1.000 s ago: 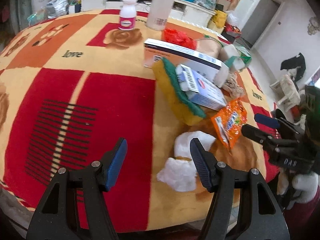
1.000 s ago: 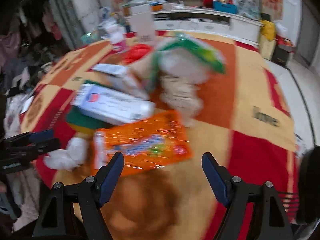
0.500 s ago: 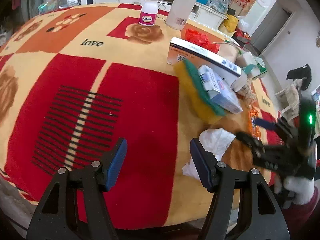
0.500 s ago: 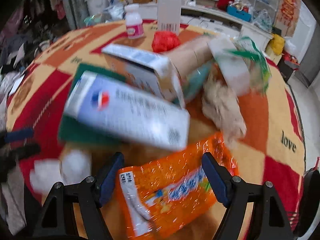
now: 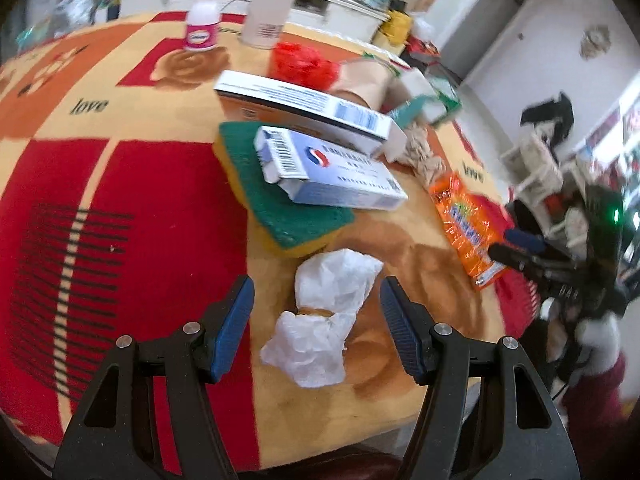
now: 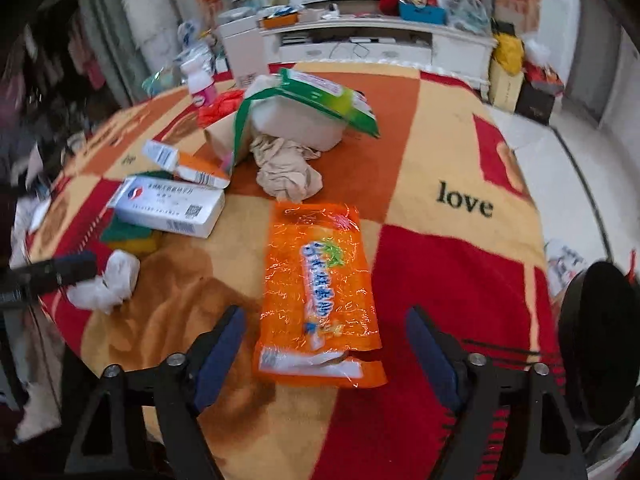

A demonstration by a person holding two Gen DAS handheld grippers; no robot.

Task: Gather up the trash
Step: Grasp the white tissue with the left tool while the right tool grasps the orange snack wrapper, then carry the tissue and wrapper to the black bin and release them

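My left gripper [image 5: 316,312] is released, straddling the crumpled tissue [image 5: 326,312] – light, soft (pinch its middle); my right gripper [image 6: 326,350], just widened, frames the slippery orange wrapper [image 6: 320,292] on the tabletop [image 6: 440,152].

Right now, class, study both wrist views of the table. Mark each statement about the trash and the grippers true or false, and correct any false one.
1. The left gripper is clamped shut on the white crumpled tissue. False: its jaws stand open on either side of the tissue, not pressing it.
2. The orange snack wrapper lies flat on the blanket ahead of the right gripper. True.
3. The blue and white box rests on the green and yellow sponge. True.
4. The pink-labelled bottle lies on its side. False: it stands upright.
5. The right gripper holds the beige crumpled paper. False: it is open and holds nothing.
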